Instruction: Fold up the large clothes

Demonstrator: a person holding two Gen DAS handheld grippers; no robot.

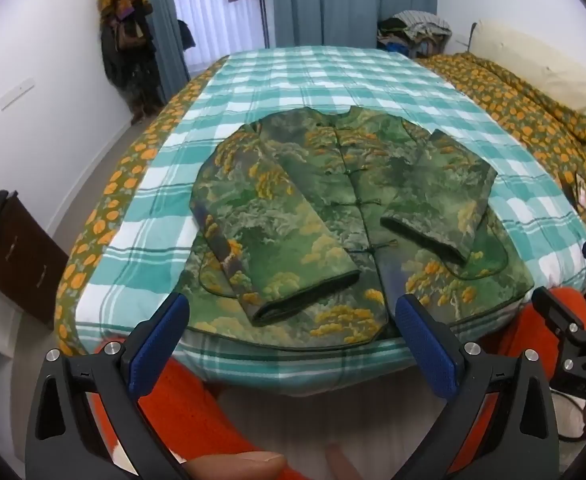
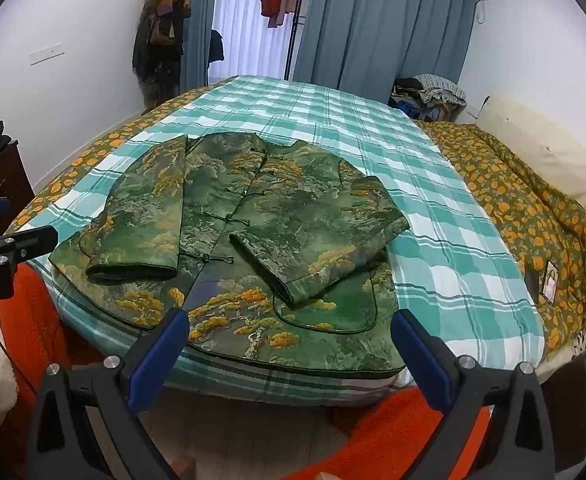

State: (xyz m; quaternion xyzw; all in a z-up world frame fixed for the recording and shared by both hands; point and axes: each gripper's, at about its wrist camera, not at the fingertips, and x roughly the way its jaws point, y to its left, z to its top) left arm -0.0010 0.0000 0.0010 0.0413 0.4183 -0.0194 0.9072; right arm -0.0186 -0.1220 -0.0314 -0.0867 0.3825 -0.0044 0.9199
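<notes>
1. While both tools hung over the near edge of the bed [image 1: 333, 76], the left gripper [image 1: 289, 320] stood with its jaws spread wide and nothing between its blue pads [image 1: 161, 336].
2. The right gripper [image 2: 289, 332] stood equally wide, its pads clear of the cloth and holding nothing.
3. The jacket [image 1: 333, 208], green with yellow tree patterns, lay front up on the checked teal-and-white sheet [image 2: 373, 128], close to the near edge of the bed.
4. Its hem reached that near edge, and its collar pointed toward the far edge.
5. Both sleeves were folded in across the front: the left sleeve [image 1: 261, 240] lay slantwise with its cuff near the hem, and the right sleeve [image 1: 441, 208] crossed toward the row of knot buttons.
6. An orange-patterned quilt [image 2: 533, 216] ran along the right edge of the bed, with a cream pillow [image 2: 541, 148] beyond it.
7. In the right wrist view part of the left tool showed at the left edge of the frame, beside the near left corner of the bed.
8. Orange fabric [image 2: 393, 432] showed below the near edge, under both tools.
</notes>
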